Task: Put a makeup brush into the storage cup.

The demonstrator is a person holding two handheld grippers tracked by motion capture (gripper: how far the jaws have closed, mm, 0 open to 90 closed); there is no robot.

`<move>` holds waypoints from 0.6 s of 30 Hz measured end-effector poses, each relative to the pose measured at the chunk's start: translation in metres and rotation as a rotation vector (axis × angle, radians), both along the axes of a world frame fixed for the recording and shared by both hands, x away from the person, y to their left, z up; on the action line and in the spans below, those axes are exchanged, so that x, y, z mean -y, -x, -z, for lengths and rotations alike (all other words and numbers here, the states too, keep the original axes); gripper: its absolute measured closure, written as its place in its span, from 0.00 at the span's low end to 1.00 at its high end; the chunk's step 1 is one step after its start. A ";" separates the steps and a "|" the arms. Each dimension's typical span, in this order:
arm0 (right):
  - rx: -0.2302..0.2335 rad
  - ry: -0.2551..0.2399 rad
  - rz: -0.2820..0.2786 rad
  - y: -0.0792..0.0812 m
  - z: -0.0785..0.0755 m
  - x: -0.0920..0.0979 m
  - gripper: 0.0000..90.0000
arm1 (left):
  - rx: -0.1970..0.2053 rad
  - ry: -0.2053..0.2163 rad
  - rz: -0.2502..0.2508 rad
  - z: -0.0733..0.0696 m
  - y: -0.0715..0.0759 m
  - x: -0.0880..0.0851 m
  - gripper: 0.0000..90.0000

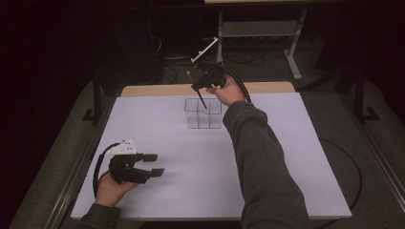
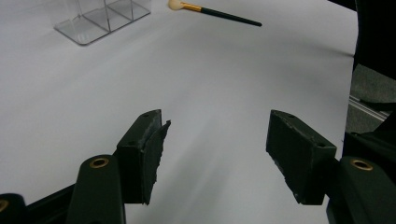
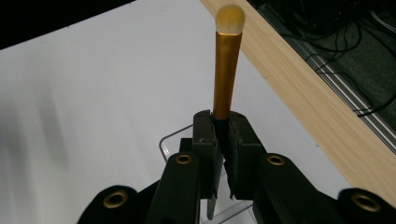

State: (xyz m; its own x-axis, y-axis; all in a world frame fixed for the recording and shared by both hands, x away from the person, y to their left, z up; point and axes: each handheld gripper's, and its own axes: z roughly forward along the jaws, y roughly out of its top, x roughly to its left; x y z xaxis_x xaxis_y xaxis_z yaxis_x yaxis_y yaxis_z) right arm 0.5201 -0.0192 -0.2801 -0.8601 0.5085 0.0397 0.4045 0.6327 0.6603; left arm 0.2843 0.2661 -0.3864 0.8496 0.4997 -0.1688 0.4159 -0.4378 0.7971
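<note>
Between the black pads of the right tongs (image 3: 223, 140) sits a makeup brush (image 3: 227, 70), clamped at the point where its gold metal ferrule meets the dark handle. Seen from the right gripper view, the brush runs straight out along the line of the jaws, its rounded, pale yellow bristle tip pointing away from the camera and its dark handle passing down behind the pads. From the high view the right tongs (image 1: 203, 86) are held up over the far part of the desk (image 1: 157, 200), and the brush (image 1: 200, 95) is tilted steeply, its thin black handle slanting down into the clear plastic organiser (image 1: 192, 119) while the bristle end rises toward the back of the scene. That organiser is a small rectangular box with transparent walls and inner dividers, standing on the desk near its far edge. Its top is a smooth, matte white sheet, with a strip of light wood along the far side. Nearer the person, at the near left of the desk, the left tongs (image 1: 154, 164) rest low with their jaws apart and nothing between them; the left gripper view shows their pads (image 2: 149, 154) as worn, chipped black rubber. Farther off in that view, a second makeup brush (image 2: 219, 14) lies flat on the white surface, its black handle long and slender, beside the organiser's corner (image 2: 100, 18). No writing can be read anywhere.
</note>
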 end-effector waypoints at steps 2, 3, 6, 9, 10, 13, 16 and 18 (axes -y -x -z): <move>0.001 -0.001 0.005 -0.001 0.002 0.001 0.92 | -0.002 0.008 -0.005 0.000 0.000 0.000 0.40; 0.003 0.000 0.013 -0.001 0.003 0.001 0.92 | -0.009 0.013 -0.011 0.000 0.001 0.000 0.40; -0.001 -0.008 0.018 -0.002 0.006 0.002 0.92 | -0.007 0.011 -0.009 0.000 0.000 0.000 0.40; 0.005 -0.011 0.022 -0.002 0.009 0.005 0.92 | -0.007 0.006 -0.009 0.001 0.000 0.000 0.40; -0.006 -0.015 0.031 -0.002 0.009 0.005 0.92 | -0.007 0.005 -0.009 0.001 0.000 0.000 0.40; -0.003 -0.017 0.029 -0.002 0.011 0.006 0.92 | -0.008 0.009 -0.008 0.001 0.000 0.000 0.39; -0.011 -0.015 0.030 -0.002 0.013 0.007 0.92 | -0.006 0.004 -0.003 0.001 0.000 0.000 0.39; -0.007 -0.011 0.030 -0.002 0.013 0.007 0.92 | -0.010 0.005 -0.004 0.001 0.000 0.001 0.39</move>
